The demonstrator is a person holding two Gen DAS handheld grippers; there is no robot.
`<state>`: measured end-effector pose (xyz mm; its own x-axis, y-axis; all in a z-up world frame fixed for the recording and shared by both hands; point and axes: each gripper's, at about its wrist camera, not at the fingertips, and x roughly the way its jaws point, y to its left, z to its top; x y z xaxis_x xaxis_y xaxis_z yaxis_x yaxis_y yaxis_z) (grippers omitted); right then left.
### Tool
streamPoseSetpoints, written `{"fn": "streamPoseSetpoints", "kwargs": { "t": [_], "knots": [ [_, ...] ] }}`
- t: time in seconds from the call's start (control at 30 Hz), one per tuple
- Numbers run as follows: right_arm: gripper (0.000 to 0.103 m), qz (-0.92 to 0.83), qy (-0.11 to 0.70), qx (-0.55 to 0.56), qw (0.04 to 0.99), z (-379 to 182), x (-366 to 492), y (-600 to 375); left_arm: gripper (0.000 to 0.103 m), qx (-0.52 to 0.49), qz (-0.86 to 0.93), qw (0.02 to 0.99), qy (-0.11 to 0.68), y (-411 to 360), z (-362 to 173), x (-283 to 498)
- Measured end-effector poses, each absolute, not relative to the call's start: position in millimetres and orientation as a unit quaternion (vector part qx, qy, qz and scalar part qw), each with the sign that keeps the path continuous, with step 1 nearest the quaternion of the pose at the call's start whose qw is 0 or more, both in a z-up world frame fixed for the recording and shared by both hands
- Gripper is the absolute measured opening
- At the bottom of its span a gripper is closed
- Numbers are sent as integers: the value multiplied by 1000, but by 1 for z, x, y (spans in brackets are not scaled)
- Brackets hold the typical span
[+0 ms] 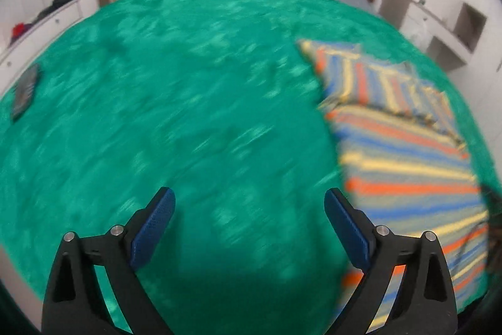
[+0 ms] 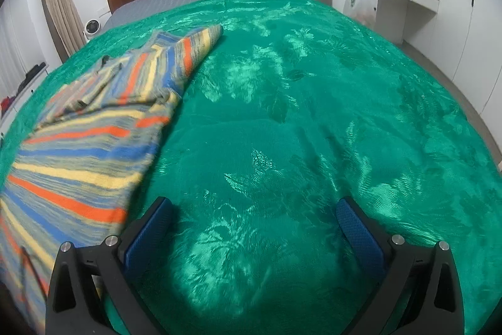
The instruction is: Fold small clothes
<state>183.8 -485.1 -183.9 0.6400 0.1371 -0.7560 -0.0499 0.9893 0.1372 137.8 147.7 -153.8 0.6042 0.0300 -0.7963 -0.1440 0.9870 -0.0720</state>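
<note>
Green bedspread (image 2: 313, 115) covers the bed; striped garment (image 2: 94, 127) lies flat on it, partly folded. Left gripper (image 1: 249, 203) fingers spread wide, empty, garment to its right. Right gripper (image 2: 254, 212) likewise spread, garment to its left.

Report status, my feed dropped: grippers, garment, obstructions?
Left hand-held gripper open, empty. Right hand-held gripper open, empty. Striped top on green bedspread, partly folded. Dark flat object far aside.

Orange-blue-yellow striped garment (image 2: 94, 127), green bedspread (image 2: 313, 115)
</note>
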Motion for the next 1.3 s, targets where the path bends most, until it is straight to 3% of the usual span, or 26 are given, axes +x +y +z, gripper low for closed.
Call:
{"fn": "streamPoseSetpoints", "kwargs": {
  "t": [0.13,0.4,0.87,1.3],
  "knots": [
    [102,42,372,32,927,-130,151,-500,97,-58,76,885,456,163,-181,128],
    [102,-16,278,-123,952,-28,75,-518,102,-46,89,902,419,159,-196,109],
    [102,-5,327,-27,945,-111,16,-475,103,-42,78,923,376,162,-203,97],
    [102,-14,314,-15,949,-111,-2,-480,103,-37,82,920,381,158,-204,94]
  ]
}}
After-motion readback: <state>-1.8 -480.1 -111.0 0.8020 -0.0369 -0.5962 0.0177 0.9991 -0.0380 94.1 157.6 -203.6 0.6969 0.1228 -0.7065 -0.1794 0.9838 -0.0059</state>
